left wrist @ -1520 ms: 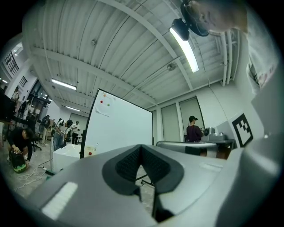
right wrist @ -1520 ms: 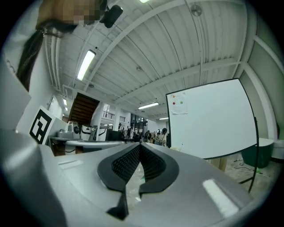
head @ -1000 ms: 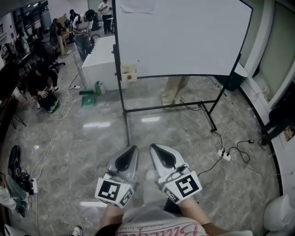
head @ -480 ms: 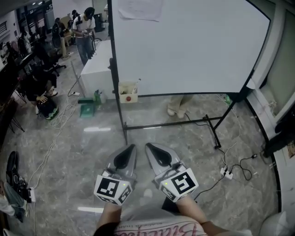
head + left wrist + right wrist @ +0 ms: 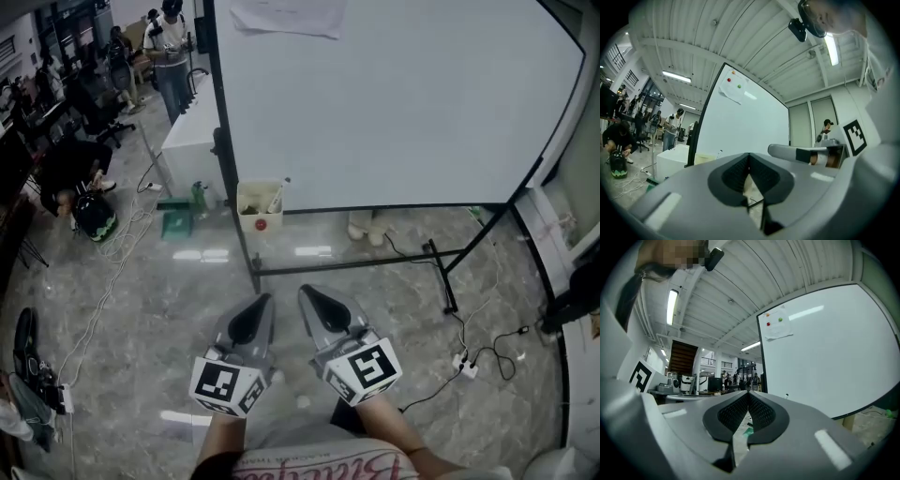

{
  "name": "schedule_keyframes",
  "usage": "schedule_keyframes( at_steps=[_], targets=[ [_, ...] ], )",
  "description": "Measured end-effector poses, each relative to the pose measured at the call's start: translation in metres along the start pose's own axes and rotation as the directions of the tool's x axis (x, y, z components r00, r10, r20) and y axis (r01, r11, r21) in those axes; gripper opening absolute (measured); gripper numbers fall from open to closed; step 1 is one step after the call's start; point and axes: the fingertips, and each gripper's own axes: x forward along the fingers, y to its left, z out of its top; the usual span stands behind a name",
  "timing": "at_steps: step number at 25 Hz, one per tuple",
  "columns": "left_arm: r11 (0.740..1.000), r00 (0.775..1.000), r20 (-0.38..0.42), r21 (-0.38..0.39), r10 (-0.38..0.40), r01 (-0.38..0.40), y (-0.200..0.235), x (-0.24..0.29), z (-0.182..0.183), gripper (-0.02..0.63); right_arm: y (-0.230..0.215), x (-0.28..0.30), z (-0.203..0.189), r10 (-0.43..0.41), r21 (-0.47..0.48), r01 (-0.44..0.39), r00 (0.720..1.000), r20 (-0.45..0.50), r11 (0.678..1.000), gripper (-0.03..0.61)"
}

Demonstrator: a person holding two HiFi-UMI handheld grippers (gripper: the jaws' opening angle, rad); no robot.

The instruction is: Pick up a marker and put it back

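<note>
A whiteboard (image 5: 394,103) on a black stand fills the upper head view. A cream holder box (image 5: 259,206) hangs at its lower left corner, and a marker (image 5: 278,195) sticks up out of it. Both grippers are held side by side low in the head view, well short of the box. My left gripper (image 5: 265,299) is shut with nothing in it, and my right gripper (image 5: 304,292) is shut and empty too. In the left gripper view, the box (image 5: 706,158) lies left of the shut jaws. The right gripper view shows the whiteboard (image 5: 829,357) at the right.
The stand's black foot bars (image 5: 441,272) run across the marble floor, with cables and a power strip (image 5: 466,367) at the right. Someone's shoes (image 5: 364,228) show behind the board. A white counter (image 5: 192,136), a green bottle (image 5: 198,197) and several people are at the back left.
Both grippers have moved forward together toward the whiteboard. The board and the holder box now look larger and nearer. Both pairs of jaws stayed shut.
</note>
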Motion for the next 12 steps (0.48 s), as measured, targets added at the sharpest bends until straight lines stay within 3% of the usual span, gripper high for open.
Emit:
schedule_keyframes(
  at_steps=[7, 12],
  targets=[
    [1.000, 1.000, -0.009, -0.019, -0.007, 0.007, 0.052, 0.058, -0.002, 0.000, -0.042, 0.064, -0.018, 0.003, 0.027, -0.002, 0.999, -0.050, 1.000, 0.036],
    [0.999, 0.999, 0.006, -0.013, -0.041, 0.041, 0.091, 0.096, 0.005, 0.000, -0.075, 0.123, -0.034, -0.038, 0.047, 0.043, 0.993, -0.109, 0.998, 0.137]
  ],
)
